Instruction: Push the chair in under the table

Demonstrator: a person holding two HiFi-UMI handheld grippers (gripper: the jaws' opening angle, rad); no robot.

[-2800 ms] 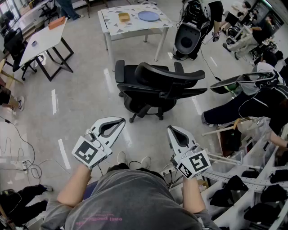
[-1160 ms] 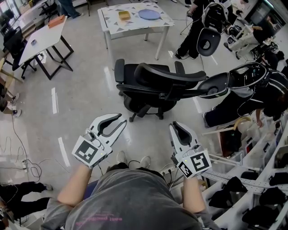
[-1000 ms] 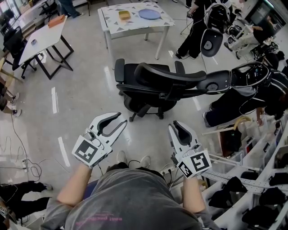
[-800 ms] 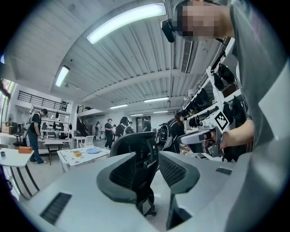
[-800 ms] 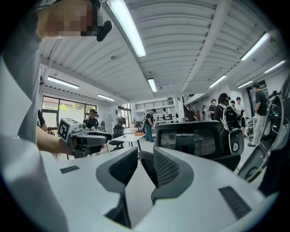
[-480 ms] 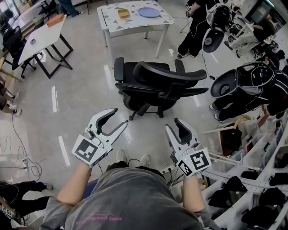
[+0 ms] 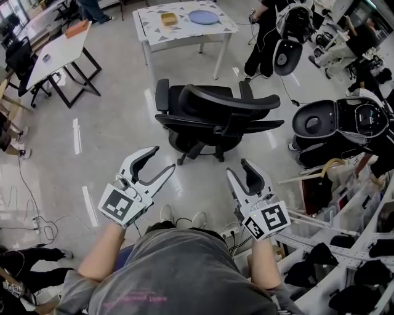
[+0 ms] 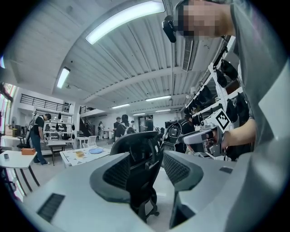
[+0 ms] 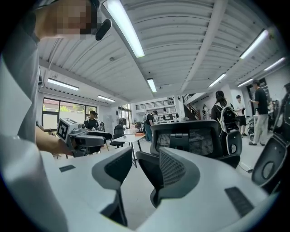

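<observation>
Head view: black chair; pink shirt print, perhaps lettering, unreadable.

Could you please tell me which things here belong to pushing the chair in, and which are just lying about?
Job: black office chair; white patterned table.
Lying about: blue plate; yellow container; orange box; open black case.

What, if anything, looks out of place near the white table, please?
The black office chair stands on the open floor, apart from the white table, not tucked under it. Nothing looks spilled or damaged.
</observation>
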